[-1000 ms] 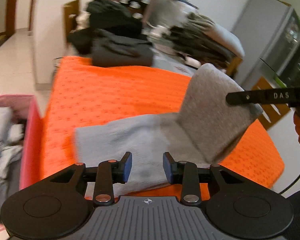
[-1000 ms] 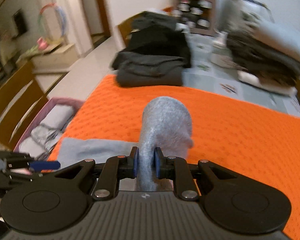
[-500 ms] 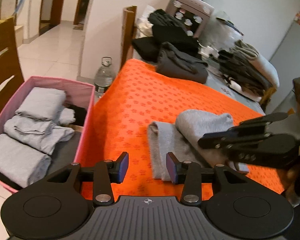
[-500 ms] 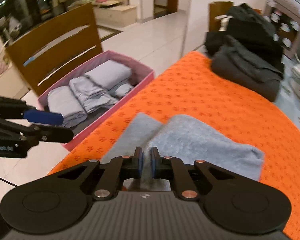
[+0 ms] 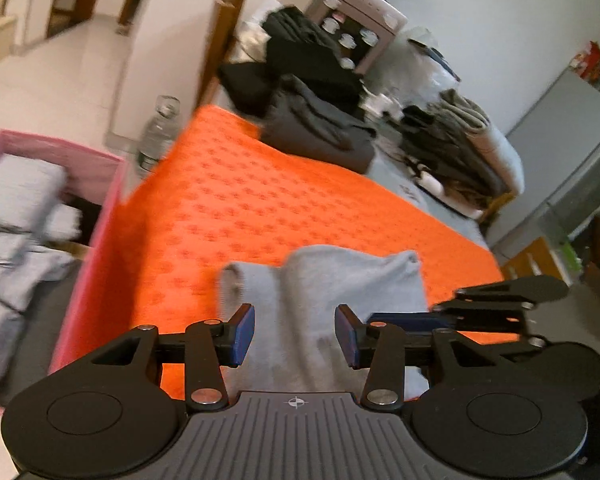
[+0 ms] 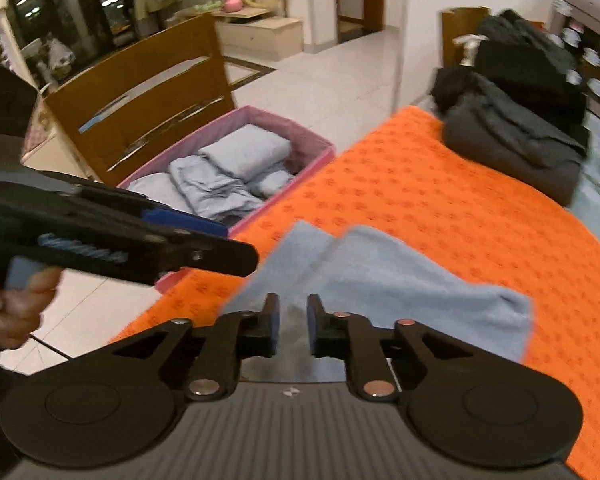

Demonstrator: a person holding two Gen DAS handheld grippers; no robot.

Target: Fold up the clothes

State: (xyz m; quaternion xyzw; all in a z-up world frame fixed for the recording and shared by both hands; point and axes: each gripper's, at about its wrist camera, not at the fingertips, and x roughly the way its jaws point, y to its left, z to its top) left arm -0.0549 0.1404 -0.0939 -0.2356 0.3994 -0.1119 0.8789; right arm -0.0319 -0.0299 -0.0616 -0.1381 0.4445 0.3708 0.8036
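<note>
On the orange cloth (image 5: 260, 208) covering my worktop lies the grey garment (image 5: 340, 280), folded over itself near the front edge. My left tool (image 5: 295, 334) hangs above it with its blue pads wide apart, gripping nothing. My right tool (image 6: 292, 330) is parted too — a narrower gap, cloth visible between the pads, though I cannot tell if they touch it. Off the worktop's side sits a pink bin (image 6: 260, 118) of folded grey pieces; dark clothes (image 6: 516, 136) are heaped at the far end.
</note>
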